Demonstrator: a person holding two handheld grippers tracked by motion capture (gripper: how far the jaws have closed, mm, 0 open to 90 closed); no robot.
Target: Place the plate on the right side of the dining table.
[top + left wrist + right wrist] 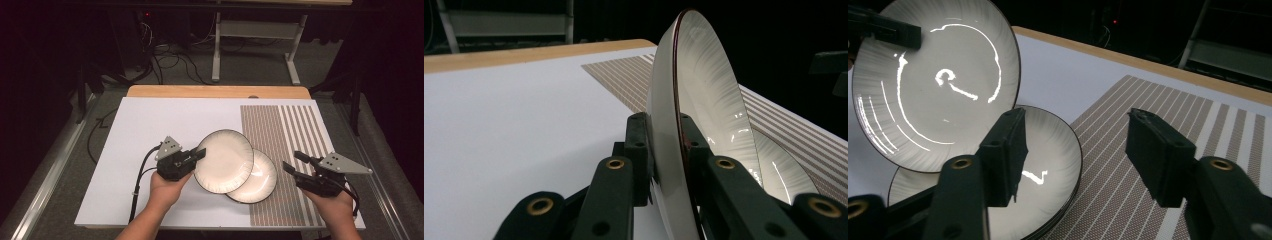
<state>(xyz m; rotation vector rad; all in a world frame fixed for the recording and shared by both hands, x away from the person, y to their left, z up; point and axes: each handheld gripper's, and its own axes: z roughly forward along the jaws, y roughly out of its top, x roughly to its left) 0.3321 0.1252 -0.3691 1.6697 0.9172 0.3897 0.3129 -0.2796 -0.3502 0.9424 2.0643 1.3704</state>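
Note:
Two white plates with dark rims overlap near the middle of the table. The upper plate [224, 160] [704, 100] [938, 85] is tilted up on its left side, with my left gripper [200, 154] [666, 145] shut on its rim. The lower plate [260, 182] [779, 170] [1048, 160] lies flat, partly on the striped mat [285, 140]. My right gripper [295, 162] [1083, 150] stands open to the right of the lower plate, apart from it, nothing between its fingers.
A white cover [150, 125] spreads over the table, with a wooden edge [215, 91] at the far side. The brown striped mat [1128, 165] takes the right part. Beyond the table stand a metal frame [255, 35] and loose cables [170, 60] on the floor.

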